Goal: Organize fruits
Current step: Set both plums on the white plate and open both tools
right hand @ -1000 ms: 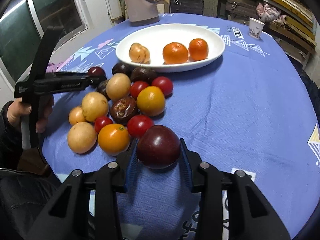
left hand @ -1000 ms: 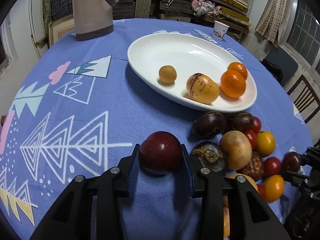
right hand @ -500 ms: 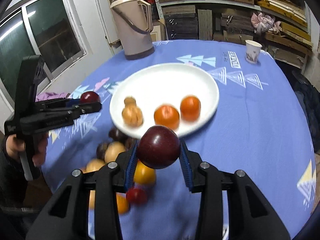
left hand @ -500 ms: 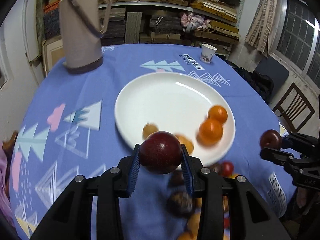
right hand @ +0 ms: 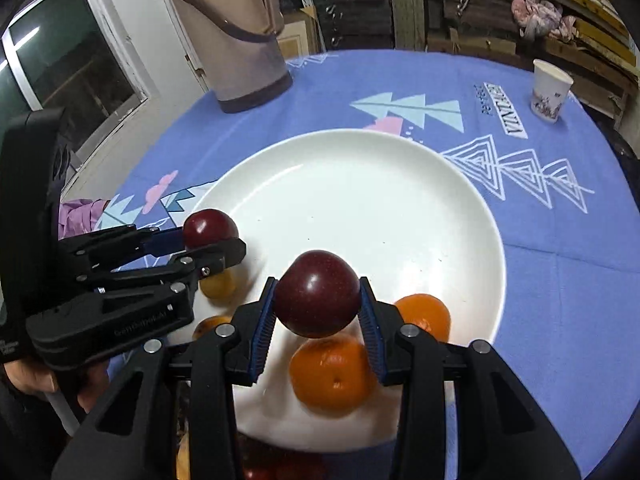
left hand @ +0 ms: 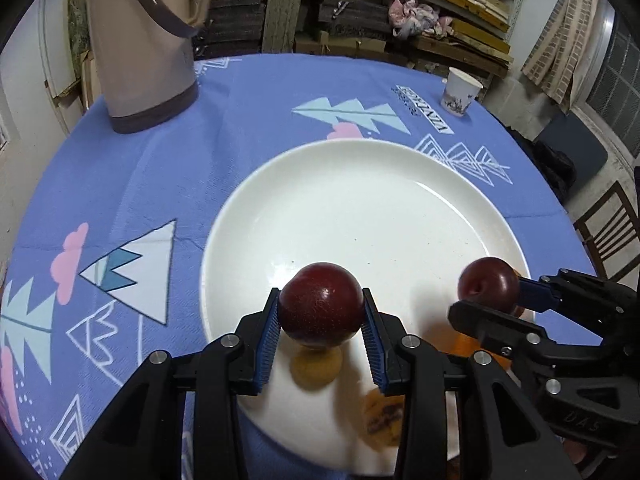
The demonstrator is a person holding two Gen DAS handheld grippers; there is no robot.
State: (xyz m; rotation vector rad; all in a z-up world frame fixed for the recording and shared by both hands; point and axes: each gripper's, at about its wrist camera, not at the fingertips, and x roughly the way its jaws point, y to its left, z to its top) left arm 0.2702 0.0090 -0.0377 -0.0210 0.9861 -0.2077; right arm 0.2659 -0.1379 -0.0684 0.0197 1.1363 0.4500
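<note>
Dark-red round plums sit clamped in both claws above the white oval plate: left claw pinches one plum, right claw the other, tilted downward. Blurred orange tangerines lie at six o'clock, partly hidden.
</note>
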